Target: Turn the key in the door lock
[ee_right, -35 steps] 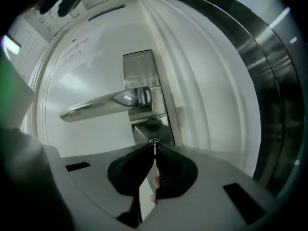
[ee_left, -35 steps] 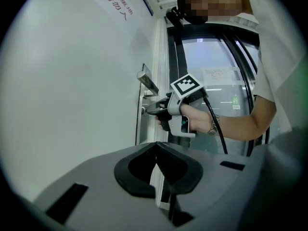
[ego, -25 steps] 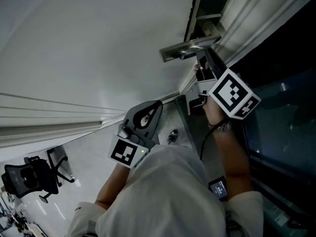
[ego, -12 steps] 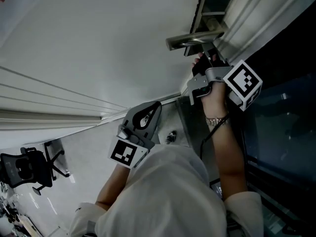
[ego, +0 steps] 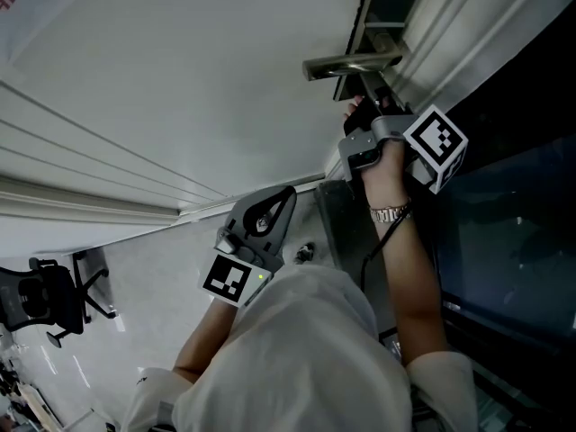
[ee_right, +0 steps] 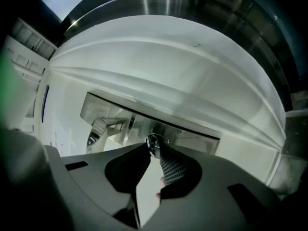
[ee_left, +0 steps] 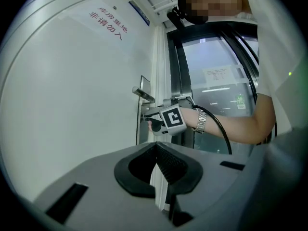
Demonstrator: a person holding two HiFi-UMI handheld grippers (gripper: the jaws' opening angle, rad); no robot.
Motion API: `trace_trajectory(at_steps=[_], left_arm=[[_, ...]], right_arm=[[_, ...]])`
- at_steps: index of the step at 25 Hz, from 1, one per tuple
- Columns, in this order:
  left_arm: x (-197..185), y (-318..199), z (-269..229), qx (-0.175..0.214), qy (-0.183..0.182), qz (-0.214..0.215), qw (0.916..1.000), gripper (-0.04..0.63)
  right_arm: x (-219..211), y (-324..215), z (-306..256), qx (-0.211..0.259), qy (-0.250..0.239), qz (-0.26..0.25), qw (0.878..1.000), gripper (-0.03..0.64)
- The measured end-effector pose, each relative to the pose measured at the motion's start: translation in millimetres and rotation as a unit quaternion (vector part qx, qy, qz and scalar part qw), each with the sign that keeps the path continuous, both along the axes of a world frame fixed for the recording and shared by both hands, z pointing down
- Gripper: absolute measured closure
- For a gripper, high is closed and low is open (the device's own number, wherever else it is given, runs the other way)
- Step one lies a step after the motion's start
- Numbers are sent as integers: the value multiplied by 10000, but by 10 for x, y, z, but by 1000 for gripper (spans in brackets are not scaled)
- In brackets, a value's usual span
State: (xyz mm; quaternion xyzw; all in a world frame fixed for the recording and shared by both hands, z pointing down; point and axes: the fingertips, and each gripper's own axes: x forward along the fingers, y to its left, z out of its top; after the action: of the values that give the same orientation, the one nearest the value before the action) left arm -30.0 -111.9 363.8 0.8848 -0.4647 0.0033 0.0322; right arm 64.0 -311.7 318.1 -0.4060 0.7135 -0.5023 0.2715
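The key [ee_right: 153,139] is sitting in the lock plate [ee_right: 192,137] of the door [ego: 180,88], with its head and ring standing right between the tips of the right claw [ee_right: 154,148]. The jaws are opening around it. A thin gap is showing beside the key's head, so the pads are not clamping it. The claw is pointing level, straight at the door.

The handle [ego: 351,63] is jutting out just above the claw, leaving little room upward. The door's edge is running close beside the claw, with the frame [ego: 468,25] next to it and dark glass [ego: 513,241] just beyond, so that side is tight too. Back along the person's outstretched arm the way is lying open.

The left claw [ee_left: 155,145] is hanging well apart from the lock, near the person's body. Its jaws are meeting at the tips and gripping nothing. It is facing the door and the right claw from the side. Pale floor [ego: 153,300] is spreading out around it, and a chair [ego: 49,300] is standing well off
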Motion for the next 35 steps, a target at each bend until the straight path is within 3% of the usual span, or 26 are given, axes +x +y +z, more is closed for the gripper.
trace_trajectory(at_steps=[3,16,20,30,33,35], left_arm=[[30,63,24,-1,-10,20,10000,589],[215,136,238,-199,-14,261,9995,589],[268,124,275,-217,-23,301,9993,589],[271,204,516,-490,-115,266,9984,589],[291,227,550,-521,-93,286,9982,589],[348,258,593,-560,-146,360,9977,589]], right_arm=[[-26,98,97,-10,239,-189,9995,536],[71,1037,1487,-1297,999,-704,9840,537],[124,1267,1778,-1473,1328,-780,9770,537],[147,1593,1817,-585,3069,-888,9458,537],[105,1654,1724,-83,3641,-825,9277,537],[79,1733,1674,266,4126,-741,9075,537]])
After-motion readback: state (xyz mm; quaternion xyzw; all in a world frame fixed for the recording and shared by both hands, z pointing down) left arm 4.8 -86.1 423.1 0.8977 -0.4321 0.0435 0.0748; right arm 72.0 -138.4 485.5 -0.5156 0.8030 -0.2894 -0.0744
